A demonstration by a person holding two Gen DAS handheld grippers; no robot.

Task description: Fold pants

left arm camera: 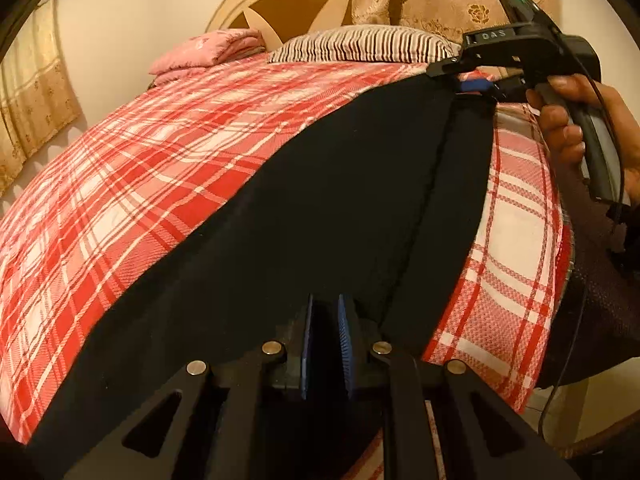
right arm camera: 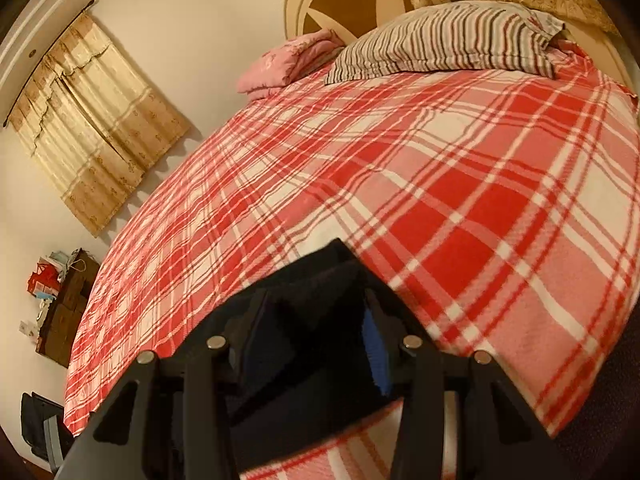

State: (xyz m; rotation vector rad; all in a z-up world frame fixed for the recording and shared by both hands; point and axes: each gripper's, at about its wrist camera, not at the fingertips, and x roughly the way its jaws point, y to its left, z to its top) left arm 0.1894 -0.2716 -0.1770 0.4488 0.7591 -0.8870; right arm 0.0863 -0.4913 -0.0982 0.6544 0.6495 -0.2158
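Black pants lie stretched in a long band across the red plaid bed sheet. My left gripper is at their near end, its blue pads almost together with black cloth pinched between them. At the far end of the band a hand holds my right gripper. In the right wrist view the right gripper has a bunched end of the pants filling the gap between its blue pads, with the cloth's tip sticking out past the fingertips.
A striped pillow and a folded pink blanket lie at the head of the bed by the round headboard. The sheet is bare beyond the pants. A cabinet and a dark bag stand by the far wall.
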